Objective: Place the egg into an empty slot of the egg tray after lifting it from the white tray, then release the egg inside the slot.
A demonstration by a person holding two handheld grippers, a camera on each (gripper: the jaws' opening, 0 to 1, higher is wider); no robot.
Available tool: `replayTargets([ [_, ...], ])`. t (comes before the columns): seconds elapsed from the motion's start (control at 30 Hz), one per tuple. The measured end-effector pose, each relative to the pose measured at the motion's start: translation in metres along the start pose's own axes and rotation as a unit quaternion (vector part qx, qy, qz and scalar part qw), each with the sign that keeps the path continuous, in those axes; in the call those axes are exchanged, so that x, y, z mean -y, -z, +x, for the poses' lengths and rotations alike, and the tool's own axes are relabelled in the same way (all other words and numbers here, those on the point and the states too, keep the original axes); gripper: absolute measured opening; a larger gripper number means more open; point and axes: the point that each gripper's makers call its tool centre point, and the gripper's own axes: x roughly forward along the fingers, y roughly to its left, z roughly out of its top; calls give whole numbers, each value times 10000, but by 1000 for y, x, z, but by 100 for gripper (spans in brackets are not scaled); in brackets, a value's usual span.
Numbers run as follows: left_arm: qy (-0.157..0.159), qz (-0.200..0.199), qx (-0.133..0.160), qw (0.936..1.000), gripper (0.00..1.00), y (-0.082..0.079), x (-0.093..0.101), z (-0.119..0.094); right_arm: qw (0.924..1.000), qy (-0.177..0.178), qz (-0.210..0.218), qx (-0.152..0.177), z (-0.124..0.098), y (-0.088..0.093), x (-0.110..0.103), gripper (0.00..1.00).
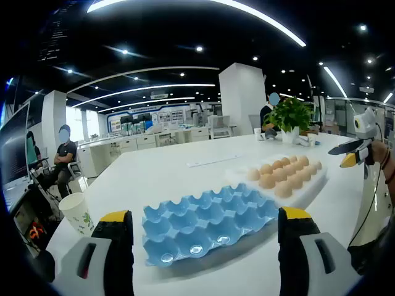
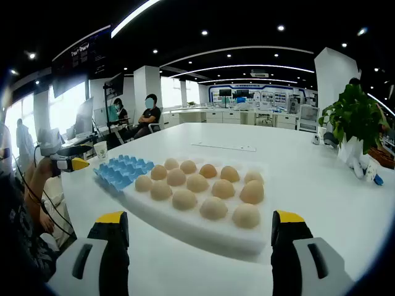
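Note:
A blue egg tray (image 1: 207, 222) with bare slots lies on the white table just ahead of my left gripper (image 1: 203, 231), which is open with nothing between its jaws. Beyond it sits the white tray (image 1: 308, 188) holding several tan eggs (image 1: 282, 176). In the right gripper view the white tray (image 2: 185, 225) with its eggs (image 2: 197, 183) lies directly in front of my right gripper (image 2: 200, 237), open and holding nothing. The blue egg tray (image 2: 122, 169) is past the white tray's left end. The right gripper (image 1: 352, 151) shows at the right of the left gripper view, the left gripper (image 2: 68, 163) at the left of the right gripper view.
A paper cup (image 1: 77, 213) stands at the table's left corner. A potted plant (image 2: 355, 126) and small white items stand at the far right of the table. A flat strip (image 2: 223, 147) lies mid-table. People sit beyond the table edge (image 2: 148, 114).

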Motion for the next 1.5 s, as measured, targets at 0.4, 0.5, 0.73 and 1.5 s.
replayTargets([
  [0.4, 6, 32, -85, 10000, 100, 3, 2, 2, 9999, -60, -121, 10, -3, 2, -2, 97],
  [0.5, 9, 61, -98, 9999, 100, 2, 3, 3, 9999, -50, -137, 20, -2, 2, -2, 96],
  [0.73, -16, 86, -156, 9998, 100, 5, 2, 3, 9998, -128, -179, 35, 1, 2, -5, 96],
  [1.5, -1, 161, -222, 9996, 99, 7, 0, 4, 9993, -188, -311, -73, 8, 7, -10, 94],
])
